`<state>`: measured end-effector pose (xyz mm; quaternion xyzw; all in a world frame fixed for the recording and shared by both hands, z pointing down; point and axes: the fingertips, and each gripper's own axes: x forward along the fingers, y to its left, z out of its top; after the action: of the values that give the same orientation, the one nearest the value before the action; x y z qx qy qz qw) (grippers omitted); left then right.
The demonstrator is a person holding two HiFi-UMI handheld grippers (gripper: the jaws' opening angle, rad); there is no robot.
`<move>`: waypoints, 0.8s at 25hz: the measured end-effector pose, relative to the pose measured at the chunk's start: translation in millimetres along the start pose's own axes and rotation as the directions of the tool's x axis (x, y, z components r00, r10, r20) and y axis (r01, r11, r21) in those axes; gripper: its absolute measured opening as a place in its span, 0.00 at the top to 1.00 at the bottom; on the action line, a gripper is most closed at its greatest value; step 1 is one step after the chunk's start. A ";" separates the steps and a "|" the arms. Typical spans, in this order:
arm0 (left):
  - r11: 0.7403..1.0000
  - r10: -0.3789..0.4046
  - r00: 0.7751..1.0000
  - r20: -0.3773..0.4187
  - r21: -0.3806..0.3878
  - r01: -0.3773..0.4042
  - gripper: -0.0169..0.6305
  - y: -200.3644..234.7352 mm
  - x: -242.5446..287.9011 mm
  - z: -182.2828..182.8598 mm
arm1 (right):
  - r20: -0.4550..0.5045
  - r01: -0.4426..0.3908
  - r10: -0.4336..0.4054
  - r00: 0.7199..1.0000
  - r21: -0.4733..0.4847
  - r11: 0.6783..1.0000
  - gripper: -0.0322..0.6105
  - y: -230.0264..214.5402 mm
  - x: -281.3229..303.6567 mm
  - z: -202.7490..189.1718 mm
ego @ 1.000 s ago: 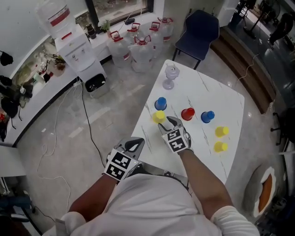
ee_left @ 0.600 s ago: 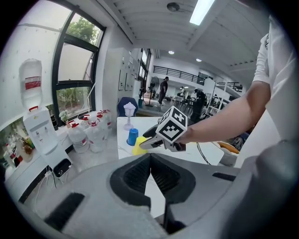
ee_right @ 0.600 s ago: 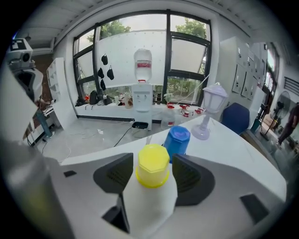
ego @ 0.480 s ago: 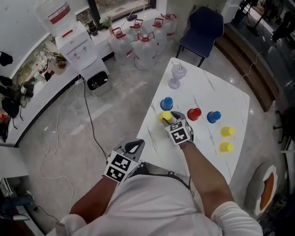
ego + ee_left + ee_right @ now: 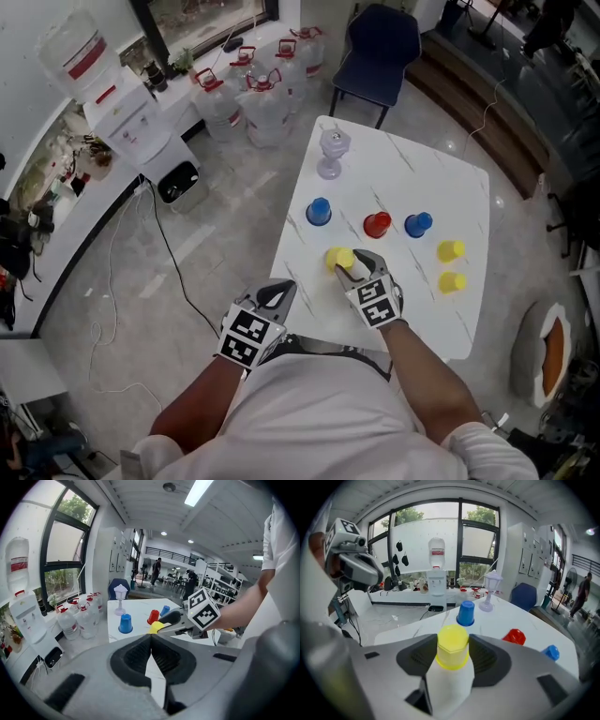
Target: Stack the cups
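Yellow cup [image 5: 452, 645] stands upside down between the right tongs [image 5: 351, 265] — their jaws have just been closing and now clasp its sides — near the bench's [image 5: 412, 314] left front edge, apart from the blue cup [image 5: 319, 211] and red cup [image 5: 377, 225]. The left tongs [image 5: 151, 645] hang beside the bench, clenched on nothing.

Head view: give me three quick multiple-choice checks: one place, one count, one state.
1. Where on the table does the goblet stand? A. far end B. near edge C. between two cups
2. How many yellow cups are there? A. two B. three C. five
3. The left gripper is: A. shut, empty B. wide open C. holding a blue cup
1 A: it stands beyond every cup. 2 B: two by the right edge, one in the right gripper, whose jaws have just been closing on it. 3 A: its jaws meet, nothing between.
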<state>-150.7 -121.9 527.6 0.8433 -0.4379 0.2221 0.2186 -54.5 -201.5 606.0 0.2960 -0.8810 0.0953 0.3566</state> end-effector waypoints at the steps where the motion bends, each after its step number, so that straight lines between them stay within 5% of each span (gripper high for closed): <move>1: 1.000 -0.007 1.000 0.002 0.004 0.007 0.96 -1.8 3.0 2.1 | -0.007 0.004 -0.004 1.000 0.002 1.000 0.61 1.1 -5.6 -7.2; 13: 0.996 -0.074 0.997 -0.022 0.043 0.075 0.96 -29.4 26.5 7.7 | -0.080 0.005 -0.005 0.997 -0.007 1.000 0.61 19.8 -14.5 -58.2; 15: 0.996 -0.077 0.997 -0.027 0.041 0.078 0.96 -31.4 26.5 7.3 | -0.082 -0.009 0.008 0.997 -0.011 1.000 0.51 21.8 -15.0 -59.3; 20: 0.998 -0.055 0.998 -0.019 0.022 0.056 0.96 -25.7 24.7 7.9 | 0.017 -0.025 0.024 1.000 0.056 0.998 0.52 14.9 -32.5 -33.5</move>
<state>-115.0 -128.8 530.7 0.8554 -0.4096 0.2287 0.2194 -25.5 -162.1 608.8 0.2959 -0.8845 0.1220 0.3395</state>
